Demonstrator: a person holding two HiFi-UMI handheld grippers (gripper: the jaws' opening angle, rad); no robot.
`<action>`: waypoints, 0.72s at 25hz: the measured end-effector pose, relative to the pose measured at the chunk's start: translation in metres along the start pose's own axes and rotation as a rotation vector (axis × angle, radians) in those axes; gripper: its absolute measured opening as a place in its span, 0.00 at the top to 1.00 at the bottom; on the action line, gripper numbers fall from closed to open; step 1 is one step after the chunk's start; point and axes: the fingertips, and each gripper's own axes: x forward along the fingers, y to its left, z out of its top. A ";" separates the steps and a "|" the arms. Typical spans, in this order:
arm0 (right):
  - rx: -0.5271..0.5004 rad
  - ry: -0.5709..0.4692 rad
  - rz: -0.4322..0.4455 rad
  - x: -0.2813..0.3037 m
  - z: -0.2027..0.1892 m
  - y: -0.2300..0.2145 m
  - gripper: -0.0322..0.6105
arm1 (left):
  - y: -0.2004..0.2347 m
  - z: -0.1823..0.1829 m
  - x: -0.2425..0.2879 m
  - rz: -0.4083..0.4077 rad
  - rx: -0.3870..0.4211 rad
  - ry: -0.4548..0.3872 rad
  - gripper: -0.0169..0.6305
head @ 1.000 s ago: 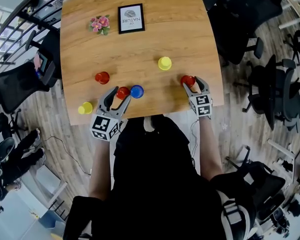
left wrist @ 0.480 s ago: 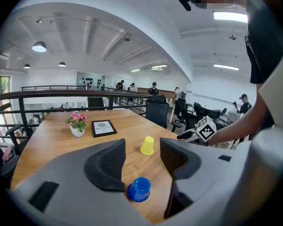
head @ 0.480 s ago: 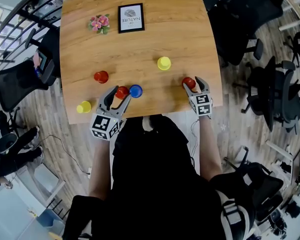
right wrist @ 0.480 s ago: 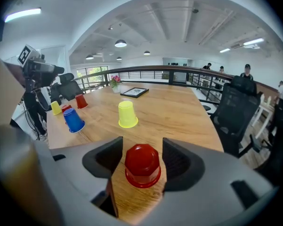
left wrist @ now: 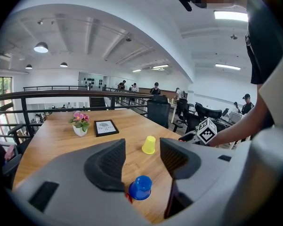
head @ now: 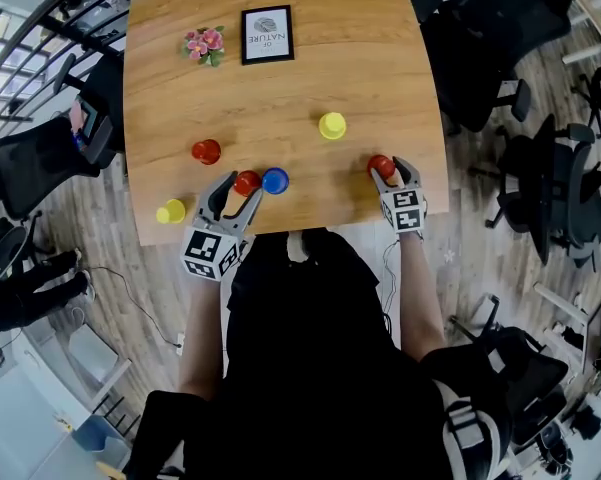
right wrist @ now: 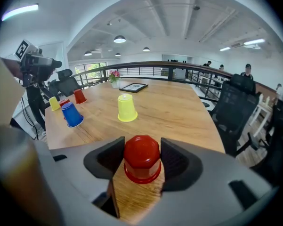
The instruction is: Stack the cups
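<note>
Red cup (right wrist: 141, 159), inverted, at surface (head: 280, 78) edge: between right gripper (head: 390, 171) jaws, just been closing, pads against its sides. Left gripper (left wrist: 143, 164): jaws spread, empty; blue cup (left wrist: 140, 187) just beyond.

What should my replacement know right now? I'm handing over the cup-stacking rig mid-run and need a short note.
Left tool: open, empty; second red cup at its tips, blue cup just beyond.
Right tool: jaws have just been closing on the red cup, pads apparently touching its sides; it stands upside down on the table.
Elsewhere: yellow cup mid-table, third red cup and second yellow cup towards the left edge.
Done: nothing stacked; all six cups stand singly.
Left: lift the red cup, likely onto another, then nest the rest.
</note>
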 end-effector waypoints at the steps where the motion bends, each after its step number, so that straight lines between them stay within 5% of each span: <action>1: -0.002 -0.002 -0.002 0.000 0.001 0.000 0.56 | 0.000 0.000 -0.001 0.001 -0.002 -0.001 0.58; 18: -0.037 -0.008 0.045 0.001 0.022 0.044 0.57 | 0.022 -0.008 -0.027 0.016 -0.037 -0.017 0.58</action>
